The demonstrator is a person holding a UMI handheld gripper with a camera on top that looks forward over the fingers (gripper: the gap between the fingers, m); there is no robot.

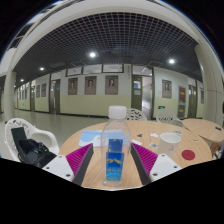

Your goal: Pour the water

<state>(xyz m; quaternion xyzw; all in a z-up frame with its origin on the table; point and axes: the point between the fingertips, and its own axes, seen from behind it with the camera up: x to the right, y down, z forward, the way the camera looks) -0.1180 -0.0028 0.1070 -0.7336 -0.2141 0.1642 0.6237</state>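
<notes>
A clear plastic bottle with a blue label stands upright on the round wooden table. It stands between the fingers of my gripper, which is open. The magenta pads flank the bottle with a small gap at each side, wider on the left. A pale cup or bowl stands on the table beyond the right finger.
A red round disc lies on the table right of the cup. A white container stands at the table's far edge. A white chair and a dark object are at the left. Behind is a wide hall floor.
</notes>
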